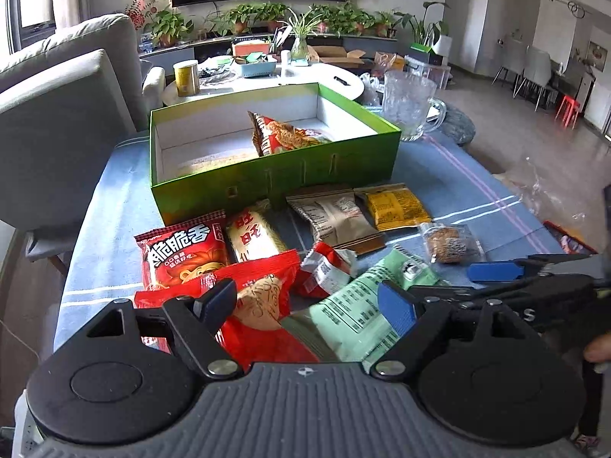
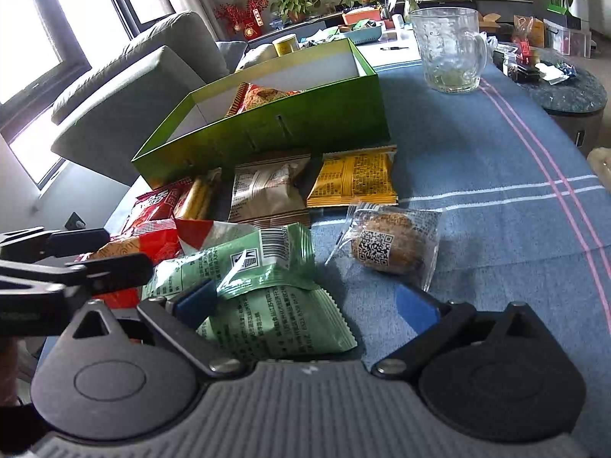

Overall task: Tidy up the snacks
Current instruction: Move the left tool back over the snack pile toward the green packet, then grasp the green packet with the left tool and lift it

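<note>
**Over the snack pile, both jaws wide**

On the blue striped surface (image 1: 458, 175) the snacks lie loose in front of the green box (image 1: 275, 179), which stands open with one red noodle packet (image 1: 284, 135) leaning inside it. My left gripper (image 1: 305, 301) hangs over the near end of the pile, jaws spread wide and gripping nothing; between them lie a red pastry packet (image 1: 259, 305) and the edge of the pale green packet (image 1: 362, 305). My right gripper (image 2: 305, 305) is just beside it, jaws also wide, with that same pale green packet (image 2: 267, 305) lying between them, its crimped end toward me. I cannot tell whether the left pad touches the wrapper; the right pad stands apart from it, over bare cloth.

Further out lie a red crisp bag (image 1: 179, 255), a yellow-and-red rice cracker pack (image 1: 254, 234), a small crumpled red wrapper (image 1: 328, 267), a brown-and-beige packet (image 1: 336, 217) and an orange packet (image 1: 397, 206), the last two just beside the box wall. A round cake in clear wrap (image 2: 385, 244) sits apart to the right. A glass mug (image 2: 446, 49) stands beyond the box.
</note>
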A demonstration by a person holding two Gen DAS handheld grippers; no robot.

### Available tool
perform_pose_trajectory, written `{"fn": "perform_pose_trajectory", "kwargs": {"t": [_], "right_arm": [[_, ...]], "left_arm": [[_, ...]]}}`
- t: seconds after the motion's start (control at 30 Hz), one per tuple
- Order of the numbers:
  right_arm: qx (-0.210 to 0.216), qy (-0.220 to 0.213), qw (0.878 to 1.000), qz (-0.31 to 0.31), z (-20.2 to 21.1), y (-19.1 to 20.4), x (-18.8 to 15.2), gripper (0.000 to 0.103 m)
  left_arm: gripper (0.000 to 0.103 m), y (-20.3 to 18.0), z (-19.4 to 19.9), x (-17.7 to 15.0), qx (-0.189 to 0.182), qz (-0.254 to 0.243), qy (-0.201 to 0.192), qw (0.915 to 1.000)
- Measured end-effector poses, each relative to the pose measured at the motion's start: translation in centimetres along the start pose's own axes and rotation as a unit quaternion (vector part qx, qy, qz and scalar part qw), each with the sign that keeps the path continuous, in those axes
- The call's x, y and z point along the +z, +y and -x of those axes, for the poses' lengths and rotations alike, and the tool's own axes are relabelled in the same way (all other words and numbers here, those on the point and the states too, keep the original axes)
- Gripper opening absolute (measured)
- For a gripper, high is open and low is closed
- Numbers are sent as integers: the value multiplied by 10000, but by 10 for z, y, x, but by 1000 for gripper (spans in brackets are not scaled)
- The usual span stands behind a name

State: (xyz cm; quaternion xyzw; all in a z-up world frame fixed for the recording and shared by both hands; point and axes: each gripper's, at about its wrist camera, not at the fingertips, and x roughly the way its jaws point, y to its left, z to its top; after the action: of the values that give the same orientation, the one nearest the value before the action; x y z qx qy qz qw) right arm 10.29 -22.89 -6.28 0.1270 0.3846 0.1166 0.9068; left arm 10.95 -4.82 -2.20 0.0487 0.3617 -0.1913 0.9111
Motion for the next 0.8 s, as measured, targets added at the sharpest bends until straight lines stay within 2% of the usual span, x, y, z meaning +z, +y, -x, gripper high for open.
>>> {"fn": "perform_pose_trajectory", "kwargs": {"t": [0.17,0.3,0.37,0.43,0.53,0.63,0.8], "right_arm": [[-39,14,10000,10,1,-2,2,86],[-653,-97,9977,-144,6,-12,5,86],[-853,-94,9959,-285,10,-23,4,85],[-642,-83,9967,-486,16,-33,4,85],[-64,25,9971,-763,18,-41,7,85],[365,181,9962,-769,11,-37,12,86],[471,259,9970,-550,-5,-21,22,86]], "left_arm": [[79,-6,11,-3,-196,8,-7,9998],[79,-14,11,-4,-605,-57,108,9981],[79,-20,6,-7,-621,-118,200,9978],[79,-26,1,-9,-570,-188,275,9978],[79,-30,-3,-11,-599,-232,428,9970],[78,-30,-7,-14,-662,-220,638,9955],[78,-23,-12,-20,-526,-159,848,9949]]}}
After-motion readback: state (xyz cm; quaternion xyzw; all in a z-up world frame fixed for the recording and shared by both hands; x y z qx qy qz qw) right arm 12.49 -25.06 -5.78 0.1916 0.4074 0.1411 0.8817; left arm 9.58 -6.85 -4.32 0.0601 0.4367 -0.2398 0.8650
